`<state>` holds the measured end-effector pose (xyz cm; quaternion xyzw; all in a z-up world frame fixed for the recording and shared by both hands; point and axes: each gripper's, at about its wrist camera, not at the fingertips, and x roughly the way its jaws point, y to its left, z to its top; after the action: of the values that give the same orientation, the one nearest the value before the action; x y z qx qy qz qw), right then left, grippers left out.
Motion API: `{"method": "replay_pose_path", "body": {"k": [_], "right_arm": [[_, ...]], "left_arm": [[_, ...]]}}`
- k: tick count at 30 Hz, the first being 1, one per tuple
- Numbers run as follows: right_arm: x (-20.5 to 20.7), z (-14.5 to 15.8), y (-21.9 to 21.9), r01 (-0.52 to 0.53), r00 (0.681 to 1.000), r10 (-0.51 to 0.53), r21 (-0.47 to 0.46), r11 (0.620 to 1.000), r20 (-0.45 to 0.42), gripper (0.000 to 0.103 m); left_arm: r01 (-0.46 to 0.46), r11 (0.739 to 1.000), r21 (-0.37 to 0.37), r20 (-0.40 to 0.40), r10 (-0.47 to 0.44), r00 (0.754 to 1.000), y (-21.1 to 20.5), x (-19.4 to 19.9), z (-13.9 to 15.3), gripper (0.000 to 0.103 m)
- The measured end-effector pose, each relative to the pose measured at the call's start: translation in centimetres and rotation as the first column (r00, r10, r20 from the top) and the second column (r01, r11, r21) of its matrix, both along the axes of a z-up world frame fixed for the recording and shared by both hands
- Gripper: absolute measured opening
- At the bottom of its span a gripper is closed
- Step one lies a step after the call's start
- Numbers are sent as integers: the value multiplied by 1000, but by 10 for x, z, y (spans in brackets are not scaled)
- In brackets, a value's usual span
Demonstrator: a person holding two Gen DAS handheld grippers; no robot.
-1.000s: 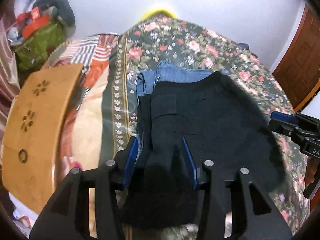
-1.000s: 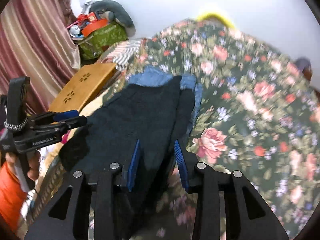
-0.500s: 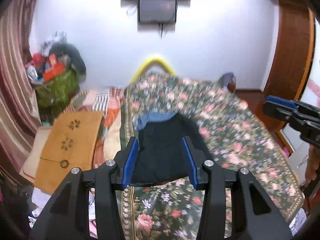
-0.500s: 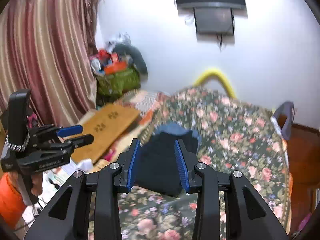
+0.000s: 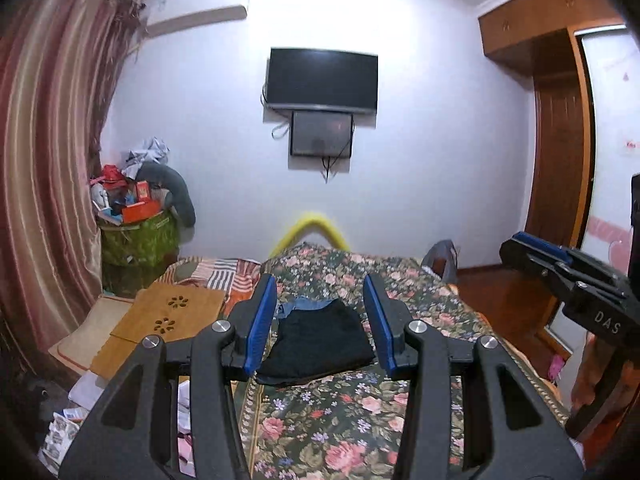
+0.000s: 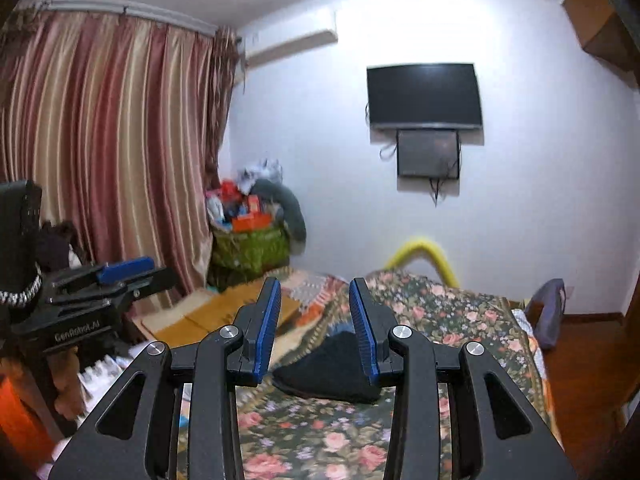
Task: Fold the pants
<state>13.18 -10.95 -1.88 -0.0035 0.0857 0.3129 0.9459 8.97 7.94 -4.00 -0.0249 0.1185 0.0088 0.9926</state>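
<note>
Folded black pants (image 5: 320, 340) lie flat on the floral bedspread (image 5: 360, 432), on top of a folded blue denim garment (image 5: 304, 305) whose edge shows behind them. My left gripper (image 5: 320, 320) is open, held well back from and above the pants, with nothing between its blue pads. The right gripper (image 6: 314, 320) is open too, empty, also far from the black pants (image 6: 332, 368). Each gripper shows in the other's view: the right gripper (image 5: 560, 276) at the right edge, the left gripper (image 6: 100, 284) at the left edge, in a hand.
A wooden lap desk (image 5: 168, 316) lies left of the bed beside a striped blanket (image 5: 216, 272). A green bag piled with clutter (image 5: 136, 232) stands in the corner by the curtain (image 5: 44, 200). A TV (image 5: 322, 80) hangs on the wall; a wooden wardrobe (image 5: 560, 140) is at right.
Both grippers pulled back and up from right over the black pants, tilting up so the wall and TV came into view. The pants stay folded on the bed.
</note>
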Motion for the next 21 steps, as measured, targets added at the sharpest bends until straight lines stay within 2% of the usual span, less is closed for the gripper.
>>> {"method": "replay_pose_path", "body": {"k": [4, 6, 8, 9, 11, 14, 16, 19, 21], "right_arm": [[-17, -7, -2, 12, 1000, -13, 40, 999, 10, 32], [-23, -9, 0, 15, 1000, -15, 29, 999, 22, 32], [-29, -10, 0, 24, 999, -24, 25, 999, 28, 34], [-32, -10, 0, 30, 999, -31, 20, 999, 29, 36], [-37, -11, -2, 39, 999, -39, 18, 999, 34, 57], [-43, -10, -4, 71, 996, -72, 21, 997, 57, 74], [-45, -10, -5, 82, 995, -83, 25, 996, 60, 82], [-46, -11, -9, 90, 995, -92, 35, 995, 50, 85], [-47, -14, -10, 104, 993, -106, 34, 994, 45, 91]], "left_arm": [[6, 1000, -3, 31, -6, 1000, -7, -30, -3, 47], [0, 1000, 10, 44, -1, 999, -10, -39, -4, 52], [-2, 1000, 22, 57, 1, 998, -13, -46, -5, 64], [-5, 1000, 26, 63, 3, 998, -16, -50, -6, 68], [-15, 999, 35, 73, 12, 997, -18, -54, -7, 84], [-29, 999, 42, 97, 25, 995, -20, -62, -8, 99], [-34, 998, 47, 102, 29, 994, -22, -64, -9, 100], [-30, 999, 43, 108, 25, 994, -24, -66, -10, 102], [-30, 999, 39, 110, 26, 994, -24, -67, -11, 103]]}}
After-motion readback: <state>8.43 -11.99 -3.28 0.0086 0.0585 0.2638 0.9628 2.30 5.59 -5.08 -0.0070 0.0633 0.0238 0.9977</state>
